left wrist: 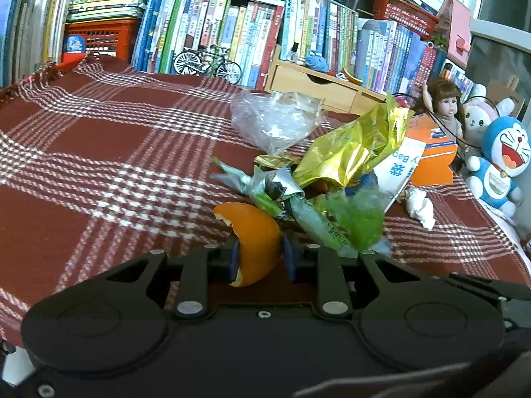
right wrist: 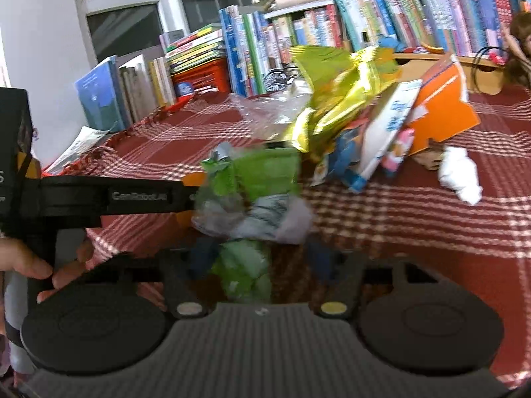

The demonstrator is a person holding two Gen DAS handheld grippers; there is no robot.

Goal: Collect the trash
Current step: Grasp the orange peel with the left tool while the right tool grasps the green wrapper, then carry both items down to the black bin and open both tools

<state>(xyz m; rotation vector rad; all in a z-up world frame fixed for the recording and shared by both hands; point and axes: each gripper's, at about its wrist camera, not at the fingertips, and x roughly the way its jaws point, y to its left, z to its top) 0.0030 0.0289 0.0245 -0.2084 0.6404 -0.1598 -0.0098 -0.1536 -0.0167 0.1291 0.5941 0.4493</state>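
In the left wrist view my left gripper (left wrist: 261, 257) is shut on a curved piece of orange peel (left wrist: 255, 235), just in front of a trash pile on the plaid cloth. The pile holds a green wrapper (left wrist: 335, 222), a gold foil wrapper (left wrist: 351, 146), a clear plastic bag (left wrist: 275, 122), a white and blue bag (left wrist: 398, 169) and an orange box (left wrist: 431, 152). In the blurred right wrist view my right gripper (right wrist: 262, 258) stands open around a green wrapper (right wrist: 245, 272), whose upper part (right wrist: 262, 179) rises ahead. Its left pad touches the wrapper; the right pad is apart from it.
A crumpled white tissue (left wrist: 419, 205) lies right of the pile. Rows of books (left wrist: 232, 30), a model bicycle (left wrist: 205, 63), a wooden drawer box (left wrist: 315, 83), a doll (left wrist: 444, 102) and plush toys (left wrist: 501, 162) line the far edge. A hand (right wrist: 33, 265) holds the left gripper's body (right wrist: 142, 195).
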